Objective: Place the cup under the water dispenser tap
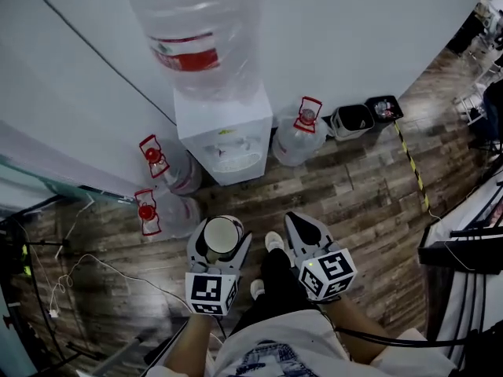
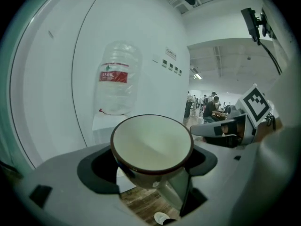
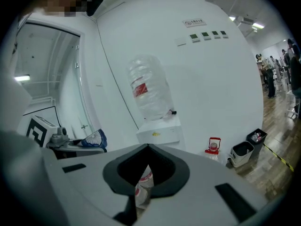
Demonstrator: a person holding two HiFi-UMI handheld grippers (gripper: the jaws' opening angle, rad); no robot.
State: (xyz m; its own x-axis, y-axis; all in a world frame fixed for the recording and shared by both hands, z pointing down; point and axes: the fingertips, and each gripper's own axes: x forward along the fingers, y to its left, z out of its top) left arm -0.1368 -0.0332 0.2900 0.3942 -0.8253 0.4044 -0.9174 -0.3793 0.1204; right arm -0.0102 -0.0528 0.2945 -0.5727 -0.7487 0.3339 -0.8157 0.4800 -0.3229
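Note:
A white cup (image 1: 222, 235) with a dark rim sits upright between the jaws of my left gripper (image 1: 220, 246), which is shut on it; the left gripper view shows its empty cream inside (image 2: 151, 143). The white water dispenser (image 1: 224, 130) stands against the wall ahead, a big clear bottle (image 1: 196, 30) with a red label on top. Its tap recess (image 1: 233, 154) lies some way in front of the cup. My right gripper (image 1: 305, 228) hangs beside the left one, shut and holding nothing. The dispenser (image 3: 160, 130) is ahead in the right gripper view too.
Spare water bottles with red caps stand on the wood floor left (image 1: 169, 167) and right (image 1: 300, 134) of the dispenser. Two small bins (image 1: 351, 119) sit against the wall further right. Cables (image 1: 55, 277) trail on the floor at the left, a dark stand (image 1: 464, 242) at the right.

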